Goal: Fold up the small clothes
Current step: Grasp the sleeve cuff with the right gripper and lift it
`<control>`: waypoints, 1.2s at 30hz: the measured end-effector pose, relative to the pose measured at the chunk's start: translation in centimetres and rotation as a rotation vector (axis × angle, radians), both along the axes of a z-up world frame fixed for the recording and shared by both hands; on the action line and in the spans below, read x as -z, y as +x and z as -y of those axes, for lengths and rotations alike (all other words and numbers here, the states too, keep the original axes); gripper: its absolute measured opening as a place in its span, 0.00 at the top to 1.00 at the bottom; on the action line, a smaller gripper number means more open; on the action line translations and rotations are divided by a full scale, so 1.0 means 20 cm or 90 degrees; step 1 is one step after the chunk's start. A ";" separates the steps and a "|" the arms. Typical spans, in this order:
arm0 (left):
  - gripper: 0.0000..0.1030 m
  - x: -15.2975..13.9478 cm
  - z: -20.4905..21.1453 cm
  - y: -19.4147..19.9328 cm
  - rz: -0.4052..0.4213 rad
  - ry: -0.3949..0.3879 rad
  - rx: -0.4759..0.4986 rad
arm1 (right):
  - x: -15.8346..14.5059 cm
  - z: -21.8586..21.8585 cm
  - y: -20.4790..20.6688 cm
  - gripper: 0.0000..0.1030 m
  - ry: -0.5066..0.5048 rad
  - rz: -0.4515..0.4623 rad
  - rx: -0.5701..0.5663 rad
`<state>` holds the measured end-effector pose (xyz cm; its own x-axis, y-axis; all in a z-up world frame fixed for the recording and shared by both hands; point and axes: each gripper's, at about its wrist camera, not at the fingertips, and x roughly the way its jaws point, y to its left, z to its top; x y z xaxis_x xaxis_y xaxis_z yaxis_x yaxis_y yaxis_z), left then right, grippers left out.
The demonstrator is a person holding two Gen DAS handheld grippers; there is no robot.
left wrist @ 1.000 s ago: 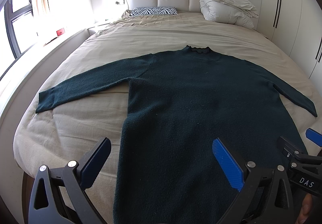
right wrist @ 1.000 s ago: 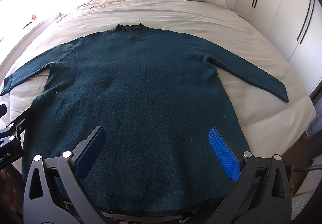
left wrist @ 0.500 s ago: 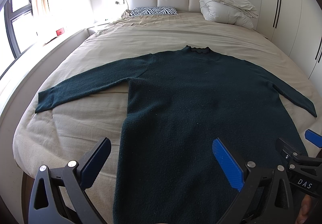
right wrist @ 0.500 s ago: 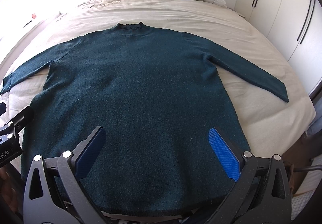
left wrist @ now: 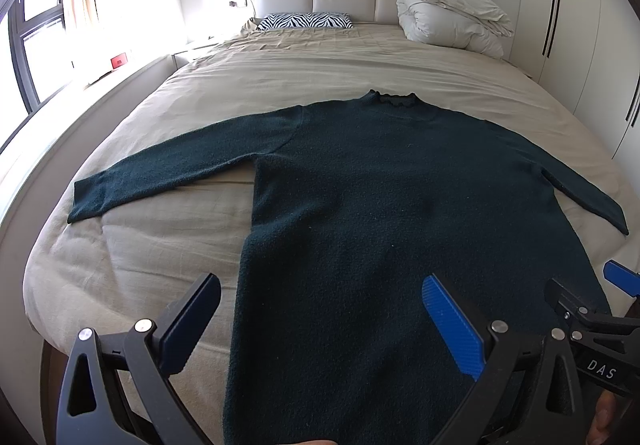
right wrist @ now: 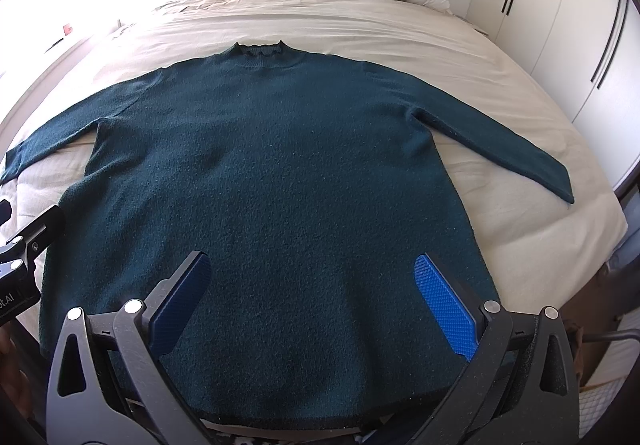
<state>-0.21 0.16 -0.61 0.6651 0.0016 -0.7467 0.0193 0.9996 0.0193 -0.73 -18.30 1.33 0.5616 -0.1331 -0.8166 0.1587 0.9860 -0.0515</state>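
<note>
A dark green long-sleeved sweater (left wrist: 384,197) lies flat on the beige bed, collar toward the headboard, both sleeves spread out; it fills the right wrist view (right wrist: 272,181). My left gripper (left wrist: 320,321) is open and empty above the sweater's lower left side. My right gripper (right wrist: 312,297) is open and empty above the hem. The right gripper's tip (left wrist: 584,309) shows at the right of the left wrist view. The left gripper's body (right wrist: 24,257) shows at the left edge of the right wrist view.
The bed (left wrist: 320,65) has a beige sheet, a zebra pillow (left wrist: 306,21) and a folded white duvet (left wrist: 452,21) at the padded headboard. White wardrobes (right wrist: 568,25) stand on the right. A window ledge (left wrist: 60,101) runs along the left.
Almost nothing has changed. The right gripper has drifted slightly down and left in the left wrist view. The sweater lies as before.
</note>
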 end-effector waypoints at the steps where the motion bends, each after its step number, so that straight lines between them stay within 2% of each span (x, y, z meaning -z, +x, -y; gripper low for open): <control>1: 0.00 0.00 0.00 0.00 0.000 0.000 0.000 | 0.00 0.00 0.00 0.00 0.000 0.000 0.000; 9: 0.00 0.00 0.00 0.00 0.001 0.003 0.001 | 0.01 0.00 0.00 0.00 -0.001 -0.001 0.000; 13: 0.00 0.00 0.04 -0.03 0.028 0.017 0.011 | 0.02 0.01 0.00 0.00 0.004 -0.002 0.003; 18: 0.00 -0.01 0.13 -0.06 0.078 0.079 0.028 | 0.03 0.08 0.01 0.00 0.016 0.001 0.021; 22: 0.00 -0.06 0.20 -0.06 0.170 0.187 0.030 | 0.02 0.23 0.02 0.00 0.035 0.019 0.048; 24: 0.00 -0.10 0.22 -0.05 0.203 0.214 0.028 | 0.00 0.35 0.02 0.00 0.050 0.037 0.071; 27: 0.00 -0.16 0.24 0.01 0.217 0.185 0.034 | -0.01 0.62 0.01 0.00 0.094 0.074 0.137; 31: 0.00 -0.23 0.24 0.12 0.202 0.087 0.061 | 0.03 1.11 -0.05 0.00 0.225 0.140 0.244; 34: 0.00 -0.25 0.27 0.17 0.211 0.014 0.084 | 0.14 1.49 -0.12 0.00 0.338 0.182 0.348; 35: 0.00 -0.24 0.27 0.20 0.193 -0.006 0.088 | 0.18 1.62 -0.15 0.00 0.374 0.197 0.384; 36: 0.00 -0.22 0.29 0.24 0.154 -0.005 0.089 | 0.22 1.72 -0.16 0.00 0.402 0.210 0.412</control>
